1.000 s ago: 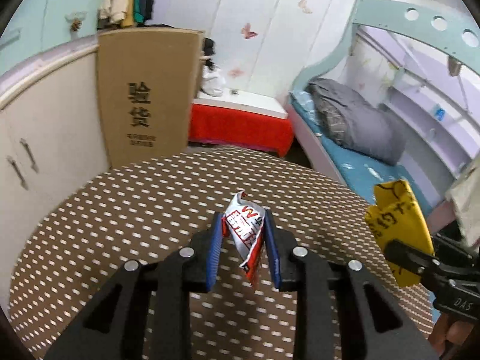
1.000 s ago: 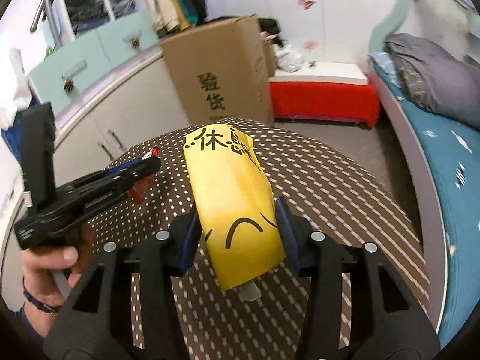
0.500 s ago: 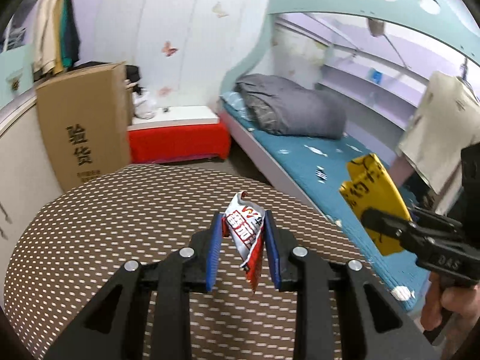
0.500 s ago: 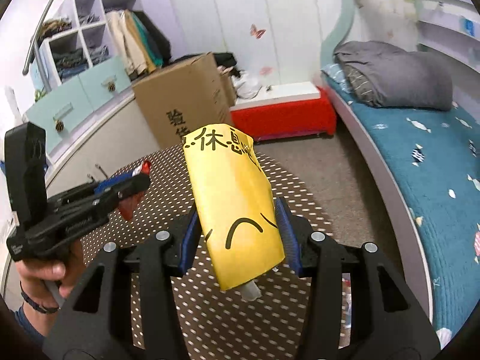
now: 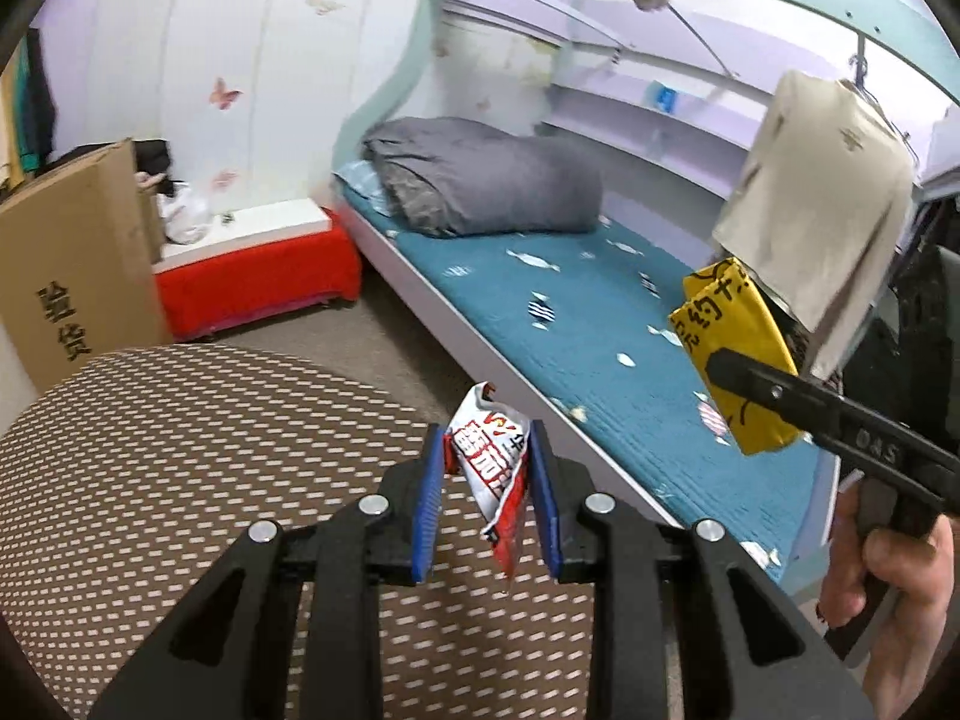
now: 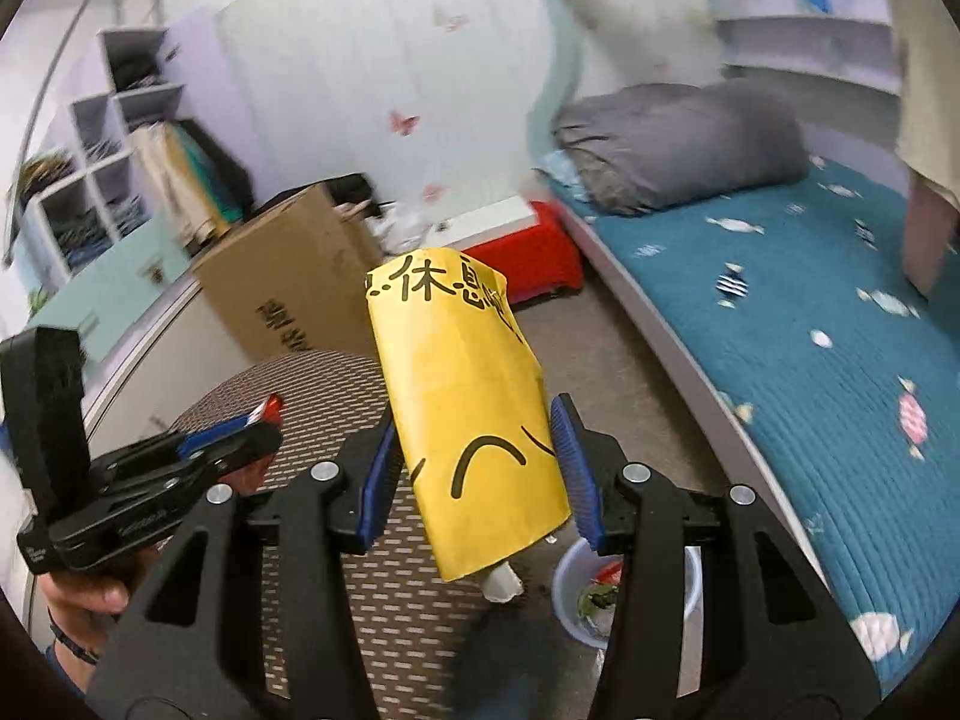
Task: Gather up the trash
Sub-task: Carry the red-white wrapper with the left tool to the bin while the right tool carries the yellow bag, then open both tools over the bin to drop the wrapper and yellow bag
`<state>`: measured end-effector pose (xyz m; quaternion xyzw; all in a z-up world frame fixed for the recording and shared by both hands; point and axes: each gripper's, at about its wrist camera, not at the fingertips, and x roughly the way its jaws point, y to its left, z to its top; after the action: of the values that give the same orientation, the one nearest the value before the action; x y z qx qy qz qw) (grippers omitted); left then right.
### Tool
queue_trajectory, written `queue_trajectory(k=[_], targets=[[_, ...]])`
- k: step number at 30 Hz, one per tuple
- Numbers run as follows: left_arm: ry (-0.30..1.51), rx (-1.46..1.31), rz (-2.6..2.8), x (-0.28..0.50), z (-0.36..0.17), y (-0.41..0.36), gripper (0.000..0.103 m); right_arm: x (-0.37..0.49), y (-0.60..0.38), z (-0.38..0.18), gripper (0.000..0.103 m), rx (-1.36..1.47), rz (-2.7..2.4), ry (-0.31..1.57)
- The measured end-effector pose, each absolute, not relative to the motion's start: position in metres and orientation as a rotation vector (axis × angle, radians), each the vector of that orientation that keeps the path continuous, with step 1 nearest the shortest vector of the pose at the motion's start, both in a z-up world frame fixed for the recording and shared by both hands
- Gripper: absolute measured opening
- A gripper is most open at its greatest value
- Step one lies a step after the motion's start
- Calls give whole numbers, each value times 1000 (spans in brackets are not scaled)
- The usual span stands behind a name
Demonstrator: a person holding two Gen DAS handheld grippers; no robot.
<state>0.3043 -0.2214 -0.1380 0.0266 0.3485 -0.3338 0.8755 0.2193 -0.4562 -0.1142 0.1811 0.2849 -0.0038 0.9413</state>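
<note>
Two items are held clear of the table [image 5: 180, 450]: wrapper [image 5: 493, 468] clamped in left gripper [image 5: 487, 501], yellow carton [image 6: 471, 420] clamped in right gripper [image 6: 480, 480], presumably for the bin [image 6: 567, 591] below.

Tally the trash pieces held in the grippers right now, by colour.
Red-and-white crumpled snack wrapper, in the left gripper: 1
Yellow folded paper packet with black writing, in the right gripper: 1
Total: 2
</note>
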Motion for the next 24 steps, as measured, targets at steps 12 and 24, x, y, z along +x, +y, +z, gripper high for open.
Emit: queue_trajectory(k=[12,24], targets=[[864,167,-785,316,-177,-328,27,222,-549,-198,48,574,-142,671],[1012,370,-780,331,-245,-389,37,271,-574,-288,66,679,-146,843]])
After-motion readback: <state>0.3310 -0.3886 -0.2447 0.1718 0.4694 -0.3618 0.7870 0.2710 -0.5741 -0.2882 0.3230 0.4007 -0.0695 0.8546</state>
